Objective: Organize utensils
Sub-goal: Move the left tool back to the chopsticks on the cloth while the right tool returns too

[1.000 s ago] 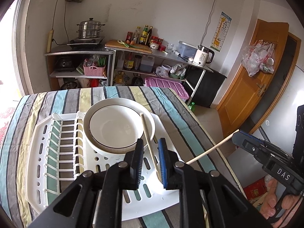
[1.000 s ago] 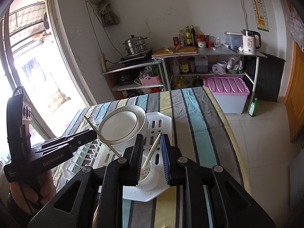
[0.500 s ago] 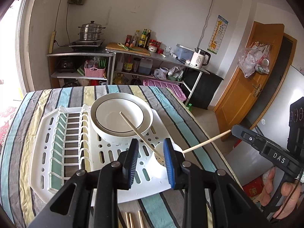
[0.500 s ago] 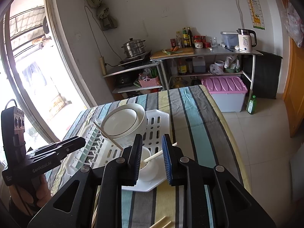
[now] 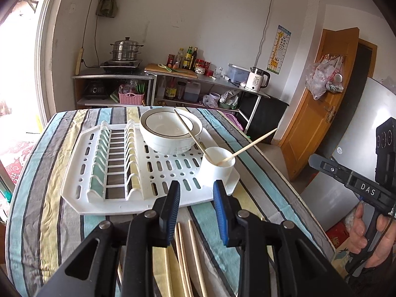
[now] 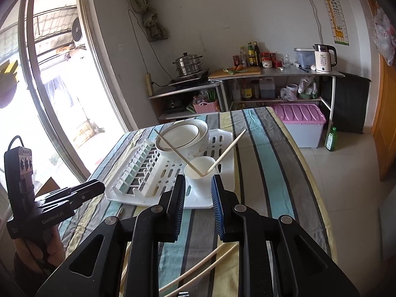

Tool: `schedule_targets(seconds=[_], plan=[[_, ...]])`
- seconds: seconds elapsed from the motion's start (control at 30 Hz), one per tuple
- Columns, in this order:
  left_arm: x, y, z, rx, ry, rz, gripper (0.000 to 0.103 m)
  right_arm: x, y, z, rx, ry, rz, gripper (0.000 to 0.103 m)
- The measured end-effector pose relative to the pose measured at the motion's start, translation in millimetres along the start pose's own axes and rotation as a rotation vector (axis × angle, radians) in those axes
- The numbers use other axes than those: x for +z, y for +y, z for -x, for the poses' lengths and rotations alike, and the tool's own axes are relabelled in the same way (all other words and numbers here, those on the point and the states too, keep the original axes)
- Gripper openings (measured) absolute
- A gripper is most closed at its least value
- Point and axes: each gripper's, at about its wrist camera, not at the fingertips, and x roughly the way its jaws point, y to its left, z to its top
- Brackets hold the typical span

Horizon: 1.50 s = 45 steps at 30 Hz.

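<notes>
Both hand-held grippers have backed away from the white plastic drying rack (image 5: 104, 173) since the earlier frames, each leaving its chopstick behind. Left hand-held gripper (image 5: 195, 208): jaws parted wider just now, nothing between them. Two pale wooden chopsticks (image 5: 190, 133) lean in the white utensil cup (image 5: 216, 167) at the rack's right corner, beside the white black-rimmed bowl (image 5: 170, 130). Loose chopsticks (image 5: 193, 255) lie on the striped-cloth surface (image 5: 49, 198). Right hand-held gripper (image 6: 198, 205): released, empty.
</notes>
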Motion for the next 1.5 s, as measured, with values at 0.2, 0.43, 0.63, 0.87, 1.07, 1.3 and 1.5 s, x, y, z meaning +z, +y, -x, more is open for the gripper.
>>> schedule_targets(seconds=[0.2, 0.43, 0.63, 0.87, 1.07, 1.3, 1.5], plan=[[-40.8, 6.3, 34.6, 0.018, -0.041, 0.022, 0.029, -44.5, 8.2, 17.8, -0.001, 0.004, 0.003, 0.022], [-76.0, 6.8, 54.3, 0.034, -0.041, 0.023, 0.029, -91.4, 9.2, 26.5, 0.009, 0.057, -0.027, 0.022], [-93.6, 7.2, 57.6, 0.039, -0.024, 0.032, 0.029, -113.9, 10.7, 28.9, 0.014, 0.093, -0.050, 0.022], [-101.2, 6.1, 45.4, 0.064, 0.025, 0.017, 0.029, -113.5, 5.6, 22.9, 0.000, 0.118, -0.080, 0.022], [-98.2, 11.0, 26.9, 0.084, 0.082, 0.016, 0.029, -113.0, -5.0, 9.2, -0.005, 0.154, -0.122, 0.022], [-91.2, 17.5, -3.1, 0.124, 0.165, 0.001, 0.029, -104.8, -13.2, -10.1, -0.008, 0.187, -0.144, 0.022], [-83.7, 20.1, -27.6, 0.136, 0.224, -0.014, 0.029, -95.8, -21.4, -30.1, -0.012, 0.224, -0.170, 0.022]])
